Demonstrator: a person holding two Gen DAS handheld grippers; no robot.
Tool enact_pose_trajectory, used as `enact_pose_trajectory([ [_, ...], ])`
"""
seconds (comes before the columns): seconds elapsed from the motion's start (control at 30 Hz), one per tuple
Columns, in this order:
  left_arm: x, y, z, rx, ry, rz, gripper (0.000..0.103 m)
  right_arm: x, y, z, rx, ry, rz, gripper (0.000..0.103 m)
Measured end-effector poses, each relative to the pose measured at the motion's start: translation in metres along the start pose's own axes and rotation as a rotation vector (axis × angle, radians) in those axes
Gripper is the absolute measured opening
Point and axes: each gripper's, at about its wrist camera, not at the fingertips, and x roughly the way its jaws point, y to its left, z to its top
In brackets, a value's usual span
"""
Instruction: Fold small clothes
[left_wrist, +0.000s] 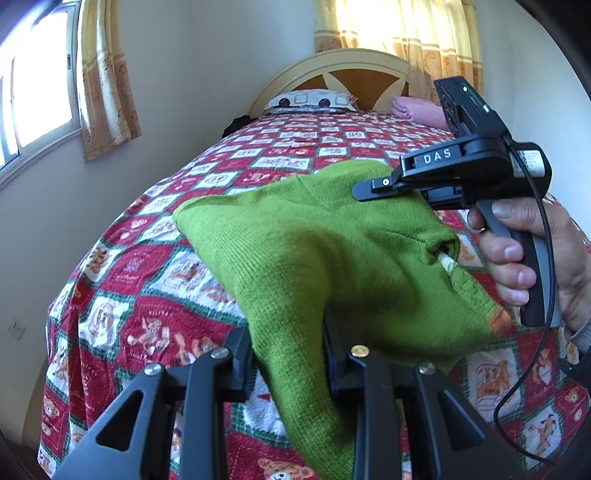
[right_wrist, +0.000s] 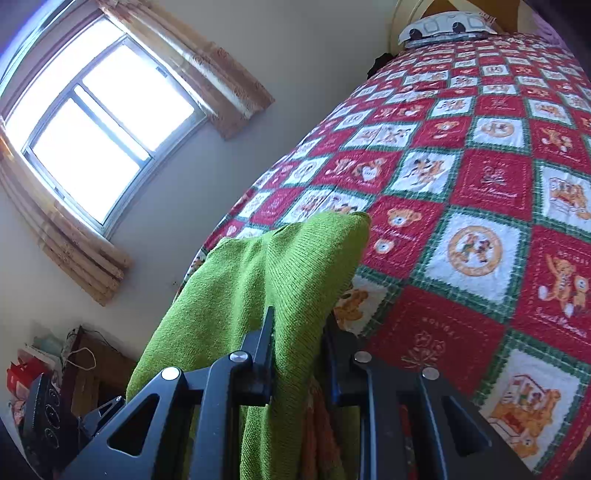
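Note:
A small green knitted sweater (left_wrist: 306, 258) hangs stretched in the air above the bed, held by both grippers. My left gripper (left_wrist: 288, 365) is shut on one edge of it at the bottom of the left wrist view. My right gripper (left_wrist: 373, 188) shows there too, at the upper right, clamped on the far edge, with a hand on its grip. In the right wrist view the right gripper (right_wrist: 299, 354) is shut on the green sweater (right_wrist: 273, 273), which drapes over the fingers and hides their tips. An orange trim (left_wrist: 498, 321) shows at one hem.
The bed is covered by a red, white and green patterned quilt (left_wrist: 155, 295), also in the right wrist view (right_wrist: 461, 177). A pillow (left_wrist: 310, 100) and a folded pink cloth (left_wrist: 417, 110) lie by the headboard. A window (right_wrist: 96, 125) and wall stand left; clutter (right_wrist: 55, 387) sits on the floor.

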Motion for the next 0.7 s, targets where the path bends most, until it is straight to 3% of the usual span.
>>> enact_pose_trajectory([
  [0.7, 0.007, 0.013, -0.023, -0.04, 0.023, 0.004, 0.03, 0.027, 0.012, -0.001, -0.031, 0.049, 0.008, 0.022],
])
